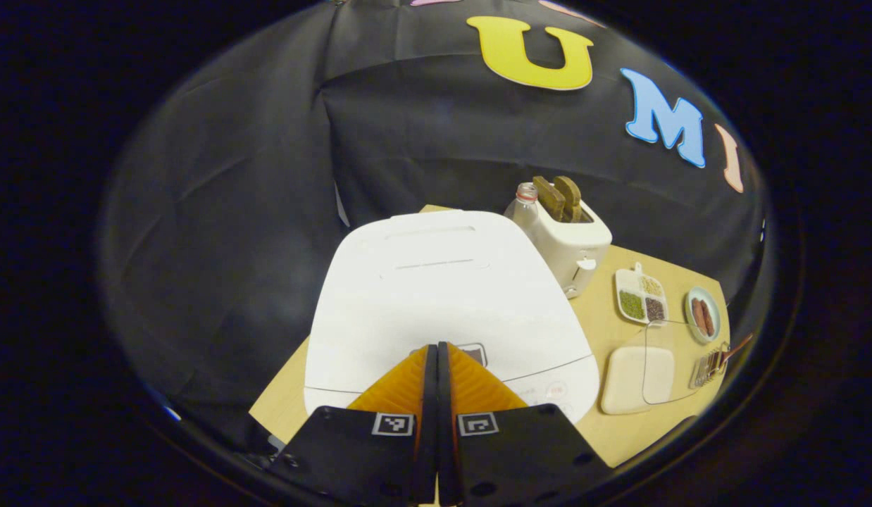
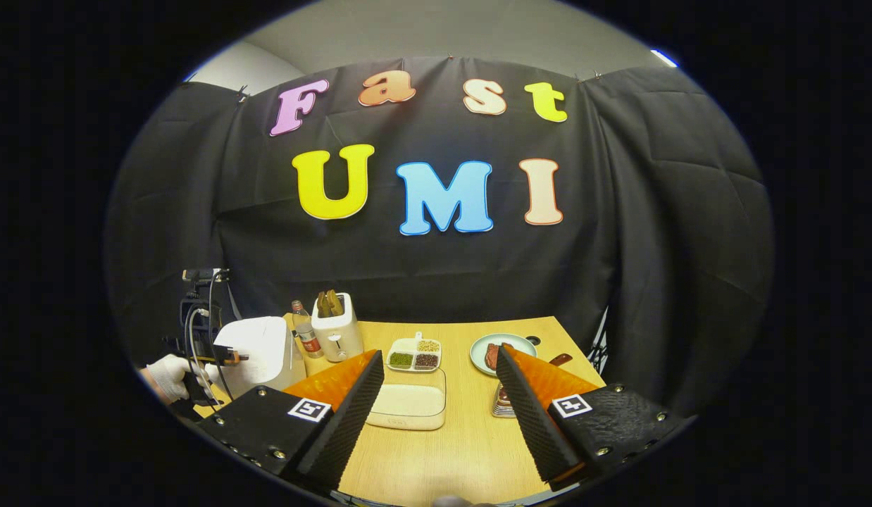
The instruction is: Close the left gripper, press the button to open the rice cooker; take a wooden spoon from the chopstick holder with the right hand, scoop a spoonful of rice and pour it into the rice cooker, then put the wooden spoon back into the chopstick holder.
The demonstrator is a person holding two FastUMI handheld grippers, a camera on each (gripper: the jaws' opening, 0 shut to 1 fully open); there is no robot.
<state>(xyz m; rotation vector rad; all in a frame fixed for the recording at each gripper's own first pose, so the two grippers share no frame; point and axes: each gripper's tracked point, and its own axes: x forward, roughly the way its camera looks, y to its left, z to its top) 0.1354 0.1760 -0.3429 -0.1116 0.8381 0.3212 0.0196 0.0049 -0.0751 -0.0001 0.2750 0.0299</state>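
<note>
The rice cooker (image 1: 443, 296) sits at the left end of the wooden table (image 2: 450, 451) with its white lid down, so the opening step is the one in hand; in the left gripper view the left gripper (image 1: 436, 348) has its two fingers pressed flat together with nothing between them, tips hovering over the front edge of the lid, right by a small dark panel (image 1: 475, 352) that I take to be the release button, though whether the tips touch it I cannot tell. In the right gripper view that same gripper is at about nine o'clock, held by a gloved hand (image 2: 170, 377) just beside the cooker; the right gripper (image 2: 439, 377) waits with its fingers spread wide and empty, above the near middle of the table. Ahead of it at twelve o'clock lies the clear-lidded rice box (image 2: 408, 405); the chopstick holder (image 1: 707, 366), with the wooden spoon (image 1: 735, 347) in it, stands at about one o'clock, half hidden behind a finger. Next, I'd judge, comes a firm downward press to spring the lid; only then should the right hand go for the spoon.
</note>
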